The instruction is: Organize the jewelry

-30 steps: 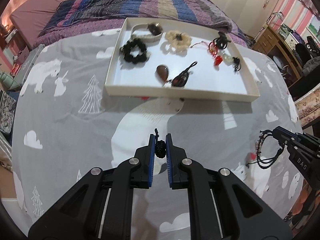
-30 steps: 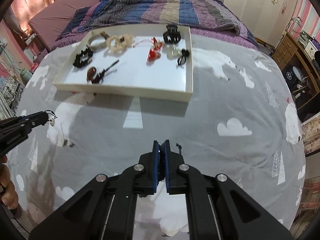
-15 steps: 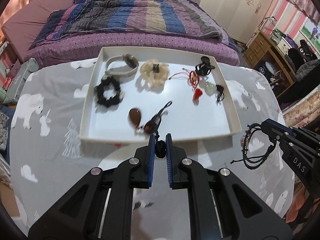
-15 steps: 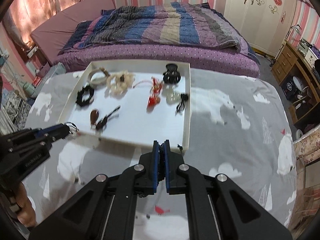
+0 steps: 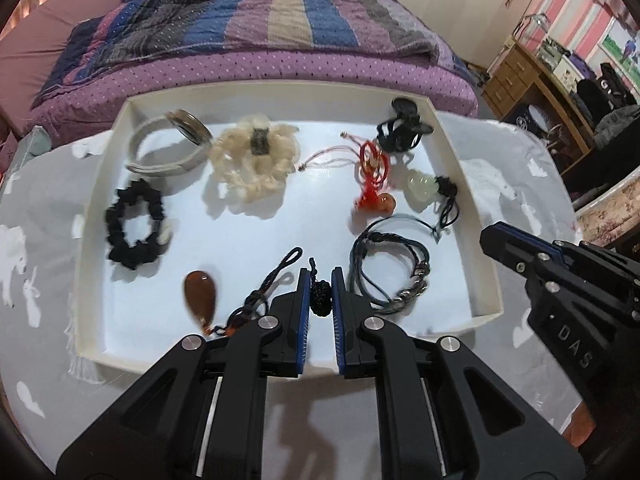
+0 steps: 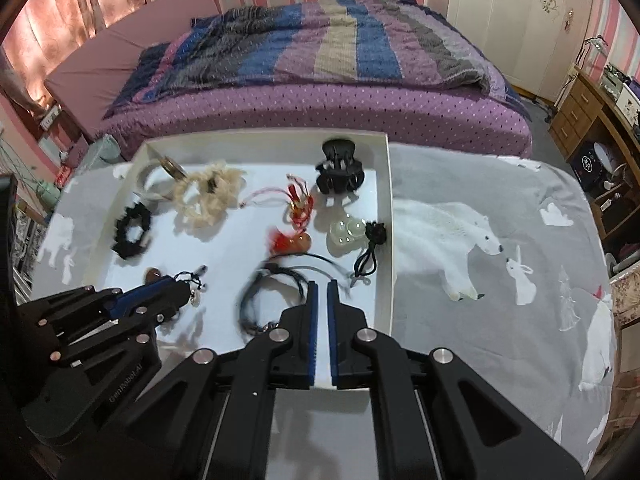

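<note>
A white tray (image 5: 280, 87) on the grey bear-print cloth holds several pieces: a black scrunchie (image 5: 134, 226), a cream scrunchie (image 5: 256, 160), an amber pendant (image 5: 200, 296), a red tassel charm (image 5: 374, 176), a jade pendant (image 5: 422, 186) and a black claw clip (image 5: 402, 128). My left gripper (image 5: 320, 272) is over the tray's near edge, shut on a black knotted bead (image 5: 321, 300) with a cord. My right gripper (image 6: 322, 283) is shut over the tray's near right corner. A dark cord bracelet (image 5: 418, 276) hangs from it by a thin cord, low over the tray floor and blurred.
Behind the tray stands a bed with a striped quilt (image 6: 320, 40). A wooden desk with drawers (image 6: 580, 108) is at the right. The grey cloth (image 6: 480, 280) stretches to the right of the tray.
Both grippers have moved forward from over the grey cloth to the tray's near edge. The bracelet has swung out over the tray floor. Both grips are unchanged.
</note>
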### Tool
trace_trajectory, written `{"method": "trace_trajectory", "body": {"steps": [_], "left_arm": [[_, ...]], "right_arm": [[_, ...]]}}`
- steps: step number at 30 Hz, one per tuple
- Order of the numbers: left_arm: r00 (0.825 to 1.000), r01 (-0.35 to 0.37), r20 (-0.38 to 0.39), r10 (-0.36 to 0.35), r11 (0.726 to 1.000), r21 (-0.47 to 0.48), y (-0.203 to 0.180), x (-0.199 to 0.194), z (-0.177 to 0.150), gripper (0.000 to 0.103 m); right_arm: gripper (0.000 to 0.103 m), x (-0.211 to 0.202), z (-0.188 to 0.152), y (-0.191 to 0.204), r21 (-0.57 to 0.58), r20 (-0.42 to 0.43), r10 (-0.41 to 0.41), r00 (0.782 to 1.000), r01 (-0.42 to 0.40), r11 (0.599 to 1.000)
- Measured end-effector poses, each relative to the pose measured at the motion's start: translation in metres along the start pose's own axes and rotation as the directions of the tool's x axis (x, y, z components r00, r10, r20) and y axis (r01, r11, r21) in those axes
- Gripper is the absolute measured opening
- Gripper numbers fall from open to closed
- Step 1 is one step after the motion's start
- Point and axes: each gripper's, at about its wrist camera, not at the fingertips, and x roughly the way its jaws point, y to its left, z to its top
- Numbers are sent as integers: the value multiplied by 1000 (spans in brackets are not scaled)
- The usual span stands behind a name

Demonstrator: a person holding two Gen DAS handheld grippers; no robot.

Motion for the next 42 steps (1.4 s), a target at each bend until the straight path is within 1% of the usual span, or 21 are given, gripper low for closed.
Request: {"method": "trace_trajectory", "body": {"steps": [3, 6, 11, 14, 20, 22, 23, 24, 26, 29, 30, 31, 33, 34, 35, 36, 37, 39, 40, 42], "left_arm": [[1000, 7, -21, -7, 1000, -3, -2, 16, 0, 9], [1000, 14, -23, -14, 1000, -4, -2, 23, 0, 9], [1000, 10, -16, -10, 1000, 16, -5, 23, -2, 9], [1000, 13, -17, -13, 1000, 11, -1, 21, -3, 10], [1000, 0, -15, 0, 1000, 5, 3, 19, -5, 11], [1000, -5, -13, 5, 1000, 5, 3, 18, -6, 16], [1000, -13, -9, 13, 1000, 5, 4, 17, -7, 25], [1000, -20, -4, 20, 1000, 4, 4, 15, -8, 31], [999, -37, 7, 37, 999, 10, 4, 13, -9, 35], [999, -45, 13, 45, 999, 14, 3, 9, -12, 38], [998, -56, 19, 56, 998, 17, 3, 6, -13, 41], [998, -64, 25, 64, 998, 17, 4, 3, -14, 44], [995, -84, 47, 83, 996, 17, 5, -4, -16, 57], [993, -98, 64, 97, 995, 18, 6, -11, -18, 62], [992, -105, 73, 104, 994, 17, 6, -15, -19, 71], [990, -114, 85, 112, 993, 14, 8, -20, -20, 77], [987, -125, 101, 124, 992, 9, 10, -27, -23, 79], [983, -141, 122, 140, 990, 1, 13, -37, -29, 87], [980, -152, 131, 150, 988, 0, 14, -41, -32, 88], [966, -199, 167, 195, 980, 4, 16, -54, -43, 93]], "right_arm": [[3, 16, -3, -3, 6, -25, 3, 1000, -3, 1000], [3, 24, -5, -7, 15, -35, 8, 999, -7, 1000], [3, 29, -6, -8, 19, -42, 21, 999, -20, 1000], [3, 29, -8, -9, 23, -42, 35, 998, -35, 999], [3, 28, -9, -11, 26, -41, 38, 998, -37, 999], [3, 27, -9, -11, 27, -38, 32, 999, -31, 999], [3, 26, -10, -12, 27, -35, 30, 999, -29, 999], [4, 25, -10, -12, 27, -34, 30, 999, -29, 999], [4, 25, -11, -12, 23, -35, 29, 999, -28, 999], [4, 22, -12, -12, 19, -29, 22, 999, -22, 1000], [6, 21, -14, -11, 19, -27, 22, 999, -22, 1000], [7, 20, -15, -10, 19, -24, 23, 999, -22, 1000], [7, 16, -17, -9, 14, -15, 23, 1000, -22, 1000], [7, 14, -18, -8, 13, -12, 21, 1000, -21, 1000], [7, 12, -19, -7, 13, -5, 22, 1000, -22, 1000], [7, 9, -20, -6, 12, -1, 23, 1000, -23, 1000], [7, 8, -21, -5, 12, 2, 25, 1000, -25, 1000], [7, 3, -24, -1, 8, 8, 27, 1000, -27, 1000], [7, 1, -26, 1, 6, 10, 26, 1000, -26, 1000], [7, -5, -32, 6, -1, 21, 20, 1000, -20, 1000]]}}
